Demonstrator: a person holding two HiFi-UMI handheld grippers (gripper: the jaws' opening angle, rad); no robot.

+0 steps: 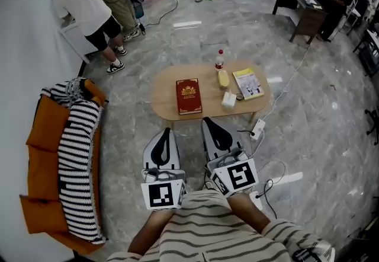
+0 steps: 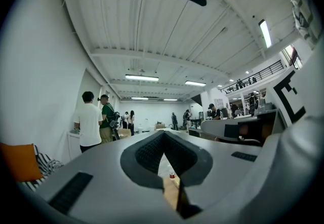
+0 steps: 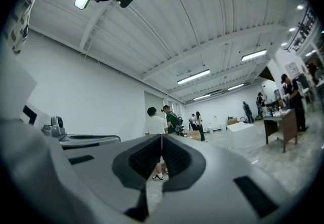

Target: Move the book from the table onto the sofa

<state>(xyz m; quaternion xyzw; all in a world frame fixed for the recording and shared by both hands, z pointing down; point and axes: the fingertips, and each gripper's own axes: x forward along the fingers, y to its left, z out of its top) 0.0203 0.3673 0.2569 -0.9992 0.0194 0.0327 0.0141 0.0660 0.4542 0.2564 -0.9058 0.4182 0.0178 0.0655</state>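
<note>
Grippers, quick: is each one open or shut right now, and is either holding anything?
Left gripper: closed, holding nothing.
Right gripper: closed, holding nothing.

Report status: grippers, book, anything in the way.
Left gripper, right gripper shut, empty. Red hardcover book flat on oval wooden table, untouched. Nothing between grippers and book; orange sofa at left.

Left hand-held gripper (image 1: 167, 131) and right hand-held gripper (image 1: 207, 120) side by side, level, jaws together, both empty.
</note>
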